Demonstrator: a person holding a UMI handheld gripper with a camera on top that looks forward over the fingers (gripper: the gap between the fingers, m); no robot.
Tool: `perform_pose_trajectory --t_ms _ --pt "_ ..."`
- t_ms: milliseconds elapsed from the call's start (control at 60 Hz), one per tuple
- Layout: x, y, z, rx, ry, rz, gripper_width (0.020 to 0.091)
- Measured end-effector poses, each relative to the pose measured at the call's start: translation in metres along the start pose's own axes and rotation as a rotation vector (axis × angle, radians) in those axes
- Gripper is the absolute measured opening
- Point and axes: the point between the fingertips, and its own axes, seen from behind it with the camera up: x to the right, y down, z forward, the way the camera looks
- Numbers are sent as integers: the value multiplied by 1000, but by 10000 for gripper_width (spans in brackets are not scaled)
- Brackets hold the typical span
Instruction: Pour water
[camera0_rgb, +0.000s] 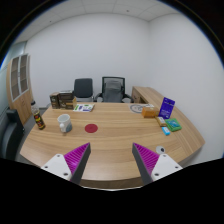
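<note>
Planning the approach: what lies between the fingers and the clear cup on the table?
In the gripper view, only bare tabletop lies between the open fingers and the clear cup; a red coaster sits beside it.

Open gripper (110, 160) above table (110, 138)

You face a smooth, matt wooden table (110, 135); on it a glossy clear glass jar (64, 123), beyond it mesh-backed chairs (113, 88).
</note>
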Motion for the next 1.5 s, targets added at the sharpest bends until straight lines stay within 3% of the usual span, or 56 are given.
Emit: perform_pose_trajectory --t_ms 317,567,900,1133,1233,1367,1500 --pt "-52 23 15 -46 -30 -1 858" --pt "-198 32 40 -60 -114 1 858" --pt "-451 -18 120 34 -226 38 861" --pt "-533 -55 217 126 -202 5 857" --pt "-544 -65 257 165 -174 12 799" --pt "-555 -62 294 194 -152 -4 552" --pt "-556 -70 298 245 -152 -17 455"
